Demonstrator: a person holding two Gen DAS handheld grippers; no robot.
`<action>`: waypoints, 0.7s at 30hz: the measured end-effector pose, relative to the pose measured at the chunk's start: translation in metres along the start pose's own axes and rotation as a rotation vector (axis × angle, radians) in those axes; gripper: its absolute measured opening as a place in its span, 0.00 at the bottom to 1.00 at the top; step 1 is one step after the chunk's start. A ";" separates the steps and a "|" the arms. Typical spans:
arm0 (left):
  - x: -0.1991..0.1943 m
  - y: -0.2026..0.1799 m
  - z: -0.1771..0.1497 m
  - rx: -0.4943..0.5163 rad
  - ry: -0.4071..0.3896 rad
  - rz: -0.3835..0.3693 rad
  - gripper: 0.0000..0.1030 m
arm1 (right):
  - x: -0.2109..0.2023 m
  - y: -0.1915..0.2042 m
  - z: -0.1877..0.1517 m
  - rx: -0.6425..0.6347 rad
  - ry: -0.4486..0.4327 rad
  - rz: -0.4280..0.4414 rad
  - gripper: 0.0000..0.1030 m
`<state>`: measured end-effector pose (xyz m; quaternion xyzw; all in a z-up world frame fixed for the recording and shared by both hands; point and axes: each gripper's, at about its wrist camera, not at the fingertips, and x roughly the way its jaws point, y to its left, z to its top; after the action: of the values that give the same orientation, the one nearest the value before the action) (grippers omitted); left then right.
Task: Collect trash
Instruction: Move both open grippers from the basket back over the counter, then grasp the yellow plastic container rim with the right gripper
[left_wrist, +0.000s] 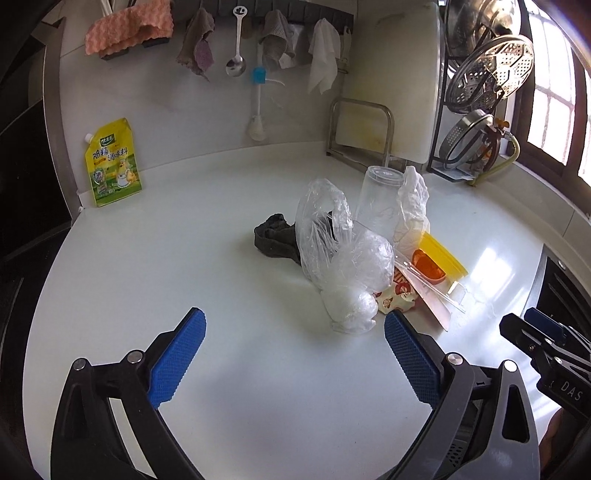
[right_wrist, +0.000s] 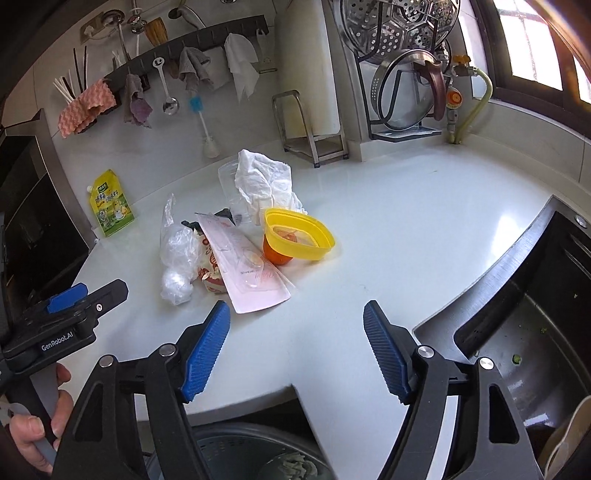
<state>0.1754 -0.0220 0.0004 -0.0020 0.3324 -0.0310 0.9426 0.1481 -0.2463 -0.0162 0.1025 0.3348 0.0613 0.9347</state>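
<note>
A pile of trash lies mid-counter: a crumpled clear plastic bag (left_wrist: 340, 254) (right_wrist: 177, 258), a clear plastic cup (left_wrist: 378, 199), a white crumpled bag (right_wrist: 264, 182), a yellow cup with an orange one inside (right_wrist: 297, 236) (left_wrist: 439, 260), a pink flat wrapper (right_wrist: 245, 269) and a snack wrapper (left_wrist: 395, 297). A dark cloth (left_wrist: 275, 240) lies behind the bag. My left gripper (left_wrist: 295, 334) is open and empty, just in front of the clear bag. My right gripper (right_wrist: 297, 325) is open and empty, in front of the pink wrapper. A trash bin (right_wrist: 258, 454) sits below the counter edge.
A yellow seasoning pouch (left_wrist: 112, 164) leans at the back left wall. Cloths and a ladle (left_wrist: 236, 44) hang on the wall rail. A metal rack with a cutting board (left_wrist: 369, 125) and a lid rack (right_wrist: 406, 92) stand at the back right. A sink (right_wrist: 524, 332) is at right.
</note>
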 end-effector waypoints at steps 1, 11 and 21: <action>0.003 -0.001 0.002 -0.001 0.001 0.005 0.93 | 0.005 -0.001 0.004 0.007 0.008 0.006 0.69; 0.028 -0.007 0.013 0.012 0.032 0.012 0.93 | 0.045 -0.009 0.040 0.070 0.088 0.073 0.75; 0.037 -0.012 0.013 0.030 0.048 0.023 0.93 | 0.081 -0.009 0.063 -0.027 0.127 0.021 0.77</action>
<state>0.2118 -0.0362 -0.0119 0.0165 0.3544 -0.0251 0.9346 0.2509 -0.2494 -0.0202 0.0896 0.3913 0.0820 0.9122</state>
